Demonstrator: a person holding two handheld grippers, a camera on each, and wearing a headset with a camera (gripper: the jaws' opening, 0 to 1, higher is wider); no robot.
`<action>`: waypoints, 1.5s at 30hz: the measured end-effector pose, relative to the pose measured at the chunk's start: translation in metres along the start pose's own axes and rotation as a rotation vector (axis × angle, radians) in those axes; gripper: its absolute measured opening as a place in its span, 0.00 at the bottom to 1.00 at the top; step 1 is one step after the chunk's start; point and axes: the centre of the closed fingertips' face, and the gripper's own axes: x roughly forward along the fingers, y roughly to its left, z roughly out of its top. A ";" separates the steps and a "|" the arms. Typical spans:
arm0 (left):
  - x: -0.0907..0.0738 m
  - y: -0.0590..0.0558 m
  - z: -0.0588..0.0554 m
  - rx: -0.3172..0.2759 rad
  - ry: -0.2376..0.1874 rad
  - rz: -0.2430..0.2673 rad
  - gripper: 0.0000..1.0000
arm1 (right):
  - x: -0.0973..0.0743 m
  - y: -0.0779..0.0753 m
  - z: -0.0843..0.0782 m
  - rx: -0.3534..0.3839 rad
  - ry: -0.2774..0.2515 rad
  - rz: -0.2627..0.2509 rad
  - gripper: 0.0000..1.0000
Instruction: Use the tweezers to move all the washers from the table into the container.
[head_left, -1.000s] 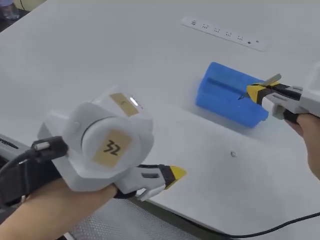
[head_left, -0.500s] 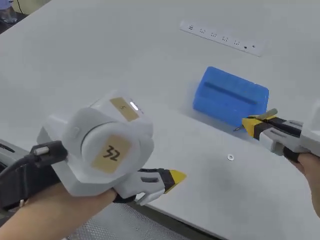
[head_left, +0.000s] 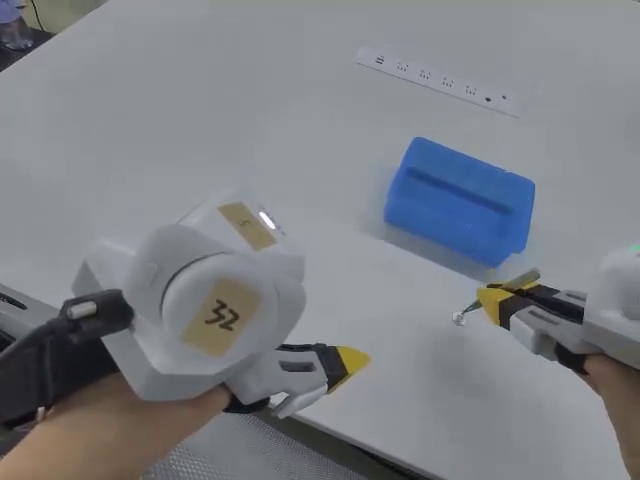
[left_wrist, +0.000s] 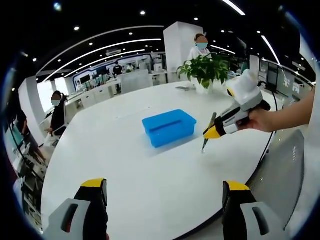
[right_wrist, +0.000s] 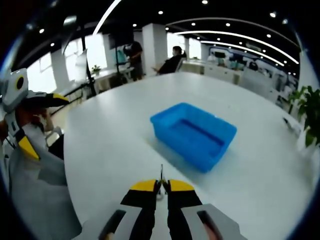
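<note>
**Left:** The left gripper (left_wrist: 164, 187) hangs over the near edge of the white table (head_left: 150, 130). Its jaws are wide apart with nothing between them, seemingly parked there to keep the working lane free.

**Centre:** A blue container (head_left: 460, 200) sits open-topped, with a power strip (head_left: 440, 82) well beyond it toward the far side. A single washer (head_left: 458, 318) lies on the bare tabletop just in front of the container's near wall.

**Right:** The right gripper (right_wrist: 161, 186) has its jaws pressed together on the tweezers (right_wrist: 161, 174). It is held low and slanted down so the tips meet the washer. Whether the tips have actually pinched it cannot be told.

The washer has open table all around it, so nothing crowds the pickup. The path to the container looks short and unobstructed. The near wall is the one thing the washer would have to be lifted over.
</note>
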 end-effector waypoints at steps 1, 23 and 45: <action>0.000 0.000 0.000 -0.001 0.001 -0.001 0.98 | 0.000 0.000 -0.001 0.002 0.000 -0.002 0.04; -0.001 -0.002 -0.001 0.001 0.001 0.000 0.98 | -0.003 0.008 0.005 -0.112 0.014 -0.002 0.03; -0.008 0.002 0.003 0.006 -0.012 0.015 0.98 | -0.016 -0.004 0.059 -0.103 -0.083 -0.013 0.02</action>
